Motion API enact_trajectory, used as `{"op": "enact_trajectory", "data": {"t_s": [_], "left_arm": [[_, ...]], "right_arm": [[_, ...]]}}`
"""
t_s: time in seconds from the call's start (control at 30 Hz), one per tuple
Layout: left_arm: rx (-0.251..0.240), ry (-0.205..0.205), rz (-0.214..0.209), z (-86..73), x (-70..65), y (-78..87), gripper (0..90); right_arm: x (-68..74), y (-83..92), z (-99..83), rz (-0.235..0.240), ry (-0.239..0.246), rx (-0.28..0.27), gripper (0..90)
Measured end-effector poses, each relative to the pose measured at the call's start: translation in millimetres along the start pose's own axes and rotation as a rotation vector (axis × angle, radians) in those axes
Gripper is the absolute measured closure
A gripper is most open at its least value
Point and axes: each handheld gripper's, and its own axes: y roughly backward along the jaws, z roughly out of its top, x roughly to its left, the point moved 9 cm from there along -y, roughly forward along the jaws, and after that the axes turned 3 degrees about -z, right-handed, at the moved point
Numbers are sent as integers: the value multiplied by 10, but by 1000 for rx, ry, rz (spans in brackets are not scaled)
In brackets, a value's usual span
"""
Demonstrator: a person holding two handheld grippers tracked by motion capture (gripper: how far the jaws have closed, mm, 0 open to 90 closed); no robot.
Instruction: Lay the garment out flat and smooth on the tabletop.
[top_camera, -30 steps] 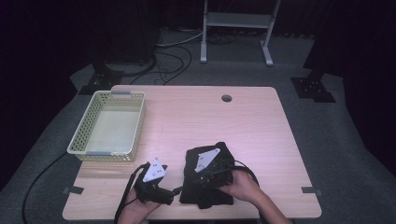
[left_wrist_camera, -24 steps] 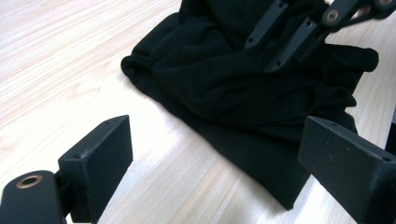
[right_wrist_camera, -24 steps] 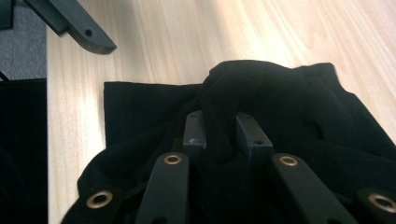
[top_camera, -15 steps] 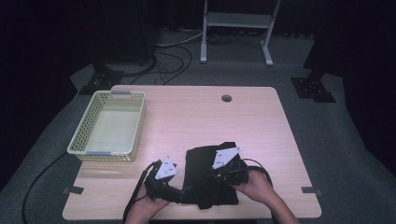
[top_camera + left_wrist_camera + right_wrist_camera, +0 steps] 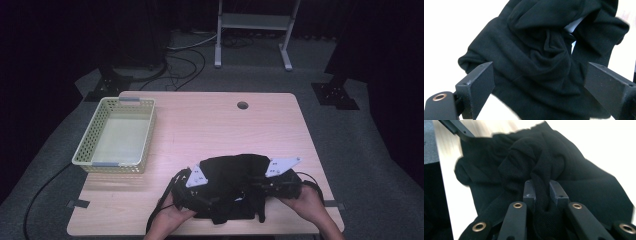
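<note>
Black cloth (image 5: 232, 187) sits bottom centre of the high view, bunched at the table's (image 5: 210, 125) near edge, between both hands. Its near hem blends into the dark gripper bodies there, so the outline is hard to trace. Right gripper (image 5: 543, 192): jaws have just been closing and now pinch a ridge of cloth between the pads; in its own view the fabric rides up between the two tips. Upper left of that view is motion-blurred, and a black bar there is cut off by the frame. Left gripper (image 5: 539, 82): jaws spread wide, cloth lying between and beyond them, pads not touching it. A pale patch shows through a fold, upper right of that view; can't tell what it is. In the high view the cloth hides both grippers' tips; grey plates mark them. Basket (image 5: 95, 132) at mid left on the table, well apart from the cloth. Cable hole (image 5: 242, 105) at the far edge. Beyond the table, a white stand (image 5: 255, 30) and floor cables, dim.
</note>
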Motion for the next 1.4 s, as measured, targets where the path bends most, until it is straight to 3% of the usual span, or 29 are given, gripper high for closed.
{"op": "enact_trajectory", "data": {"t_s": [0.33, 0.5, 0.83, 0.93, 1.03, 1.07, 1.17, 1.27, 1.4], "left_arm": [[30, -17, -24, 121, -32, -223, 92], [52, -25, -41, 144, -58, -351, 92], [64, -49, -86, 206, -84, -560, 93], [74, -52, -109, 199, -65, -605, 147], [89, -56, -148, 176, -65, -634, 322], [94, -67, -146, 164, -57, -639, 406], [105, -64, -148, 130, -19, -632, 546], [110, -54, -152, 86, 24, -585, 590], [113, -33, -138, -15, 93, -477, 586]], "right_arm": [[-304, 197, -555, -51, -99, 41, 778], [-382, 241, -819, -57, -151, 54, 775], [-402, 172, -998, -32, -201, 47, 759], [-410, 155, -1002, -25, -209, 48, 751], [-411, 132, -1004, -17, -220, 48, 743], [-413, 125, -1004, -15, -224, 49, 742], [-416, 103, -992, -12, -228, 54, 741], [-406, 72, -961, -14, -223, 57, 740], [-361, -6, -873, -6, -207, 61, 740]]}}
